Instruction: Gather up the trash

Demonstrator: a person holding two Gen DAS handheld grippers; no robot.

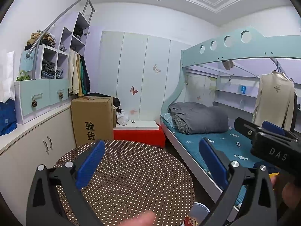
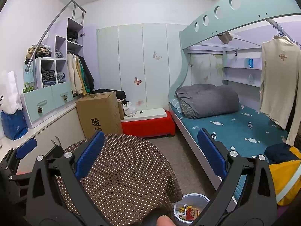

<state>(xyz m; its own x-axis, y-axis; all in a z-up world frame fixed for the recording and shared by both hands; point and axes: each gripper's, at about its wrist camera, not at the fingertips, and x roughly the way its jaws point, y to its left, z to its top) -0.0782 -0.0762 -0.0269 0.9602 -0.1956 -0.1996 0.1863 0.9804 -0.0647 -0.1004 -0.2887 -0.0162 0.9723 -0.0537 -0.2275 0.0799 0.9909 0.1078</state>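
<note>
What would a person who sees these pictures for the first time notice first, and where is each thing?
Most striking is the round table with its brown dotted cloth, right below both open grippers, the left gripper and the right gripper. Beside the table, on the floor toward the bed, stands a small bin with colourful wrappers inside. Behind the table are a tall cardboard box and a red bench.

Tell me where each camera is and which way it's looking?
Left wrist: rides the left tongs, above the dotted table, facing the wardrobe and bunk bed; the right tongs and a blurry fingertip show too.
Right wrist: rides the right tongs, facing the same way; the left tongs peek in, and a fingertip.
Shared: table, box, red bench, bed, and the bin.
</note>
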